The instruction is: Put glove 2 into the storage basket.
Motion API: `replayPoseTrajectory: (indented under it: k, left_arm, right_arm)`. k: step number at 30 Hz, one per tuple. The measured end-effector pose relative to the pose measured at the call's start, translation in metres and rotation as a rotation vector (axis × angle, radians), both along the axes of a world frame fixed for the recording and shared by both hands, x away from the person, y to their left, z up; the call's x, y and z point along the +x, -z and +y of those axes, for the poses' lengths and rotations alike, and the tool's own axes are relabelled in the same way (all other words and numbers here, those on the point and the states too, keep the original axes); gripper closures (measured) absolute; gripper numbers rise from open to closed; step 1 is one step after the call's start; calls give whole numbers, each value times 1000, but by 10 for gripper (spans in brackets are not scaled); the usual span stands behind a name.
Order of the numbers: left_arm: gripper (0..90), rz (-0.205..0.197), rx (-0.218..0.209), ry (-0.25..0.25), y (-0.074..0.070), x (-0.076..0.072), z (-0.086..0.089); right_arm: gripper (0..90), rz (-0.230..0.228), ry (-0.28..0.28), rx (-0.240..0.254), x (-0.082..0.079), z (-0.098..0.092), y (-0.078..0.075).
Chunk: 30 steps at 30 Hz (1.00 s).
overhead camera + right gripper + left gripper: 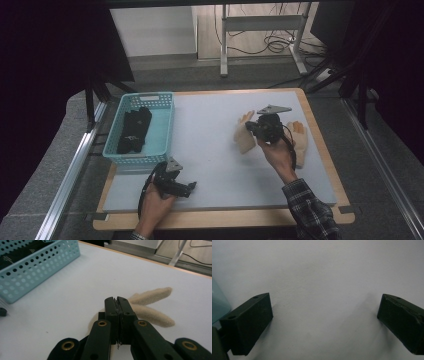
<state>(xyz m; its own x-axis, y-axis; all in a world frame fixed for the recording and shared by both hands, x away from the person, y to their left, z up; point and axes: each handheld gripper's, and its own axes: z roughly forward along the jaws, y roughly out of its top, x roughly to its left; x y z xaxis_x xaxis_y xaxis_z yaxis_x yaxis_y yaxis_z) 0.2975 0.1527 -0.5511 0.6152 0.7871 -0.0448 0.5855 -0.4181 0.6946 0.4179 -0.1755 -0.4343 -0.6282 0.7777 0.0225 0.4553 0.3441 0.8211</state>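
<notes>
White tabletop (pixel 210 150), mid-right of frame: we've got right gripper (pixel 117 305) clamped tight on beige glove (pixel 150 312) by a thin edge, so it may slip out before the basket (pixel 162 131) at upper left, w/ left gripper (pixel 324 315) wide open, empty.

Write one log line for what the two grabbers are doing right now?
left gripper: open, empty, beside basket | right gripper: shut on beige glove, lifted off table | black gloves: in basket

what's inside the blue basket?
The blue basket holds a dark pair of gloves lying lengthwise along its left half; the right half of the floor is bare. Anything beneath the gloves is covered, so I can't tell.
</notes>
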Motion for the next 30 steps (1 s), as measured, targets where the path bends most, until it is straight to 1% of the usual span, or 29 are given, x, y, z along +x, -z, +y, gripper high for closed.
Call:
replayPoseTrajectory:
  k: [5, 7, 9, 12, 14, 17, 19, 20, 22, 24, 27, 29, 30]
  left_arm:
    - [2, 0, 0, 0, 0, 0, 0]
    - [3, -2, 2, -1, 0, 0, 0]
    - [2, -1, 1, 1, 0, 0, 0]
    - [3, -1, 1, -1, 0, 0, 0]
    - [3, -3, -1, -2, 0, 0, 0]
    - [3, -3, -2, -2, 0, 0, 0]
    - [3, -3, -2, -2, 0, 0, 0]
    - [3, -3, -2, -2, 0, 0, 0]
    - [3, -3, -2, -1, 0, 0, 0]
    - [3, -3, -1, -1, 0, 0, 0]
    - [3, -1, 1, 1, 0, 0, 0]
    - [3, -2, -2, -3, 0, 0, 0]
    - [3, -2, -2, -3, 0, 0, 0]
  right_arm:
    - [870, 21, 25, 9, -11, -20, 8]
    - [870, 34, 28, 31, -18, -26, 12]
    - [870, 42, 24, 52, -22, -27, 13]
    - [870, 51, -4, 79, -28, -18, 11]
    - [869, 50, -38, 86, -33, -4, 7]
    - [869, 30, -75, 77, -43, 15, 3]
    - [869, 27, -91, 66, -53, 27, 4]
    - [869, 27, -94, 57, -55, 30, 7]
    - [869, 34, -95, 27, -63, 33, 18]
    - [868, 55, -89, 25, -68, 29, 28]
    - [867, 76, -64, 12, -76, 16, 46]
    - [857, 95, -59, 17, -80, 9, 51]
    - [845, 104, -58, -2, -81, 5, 54]
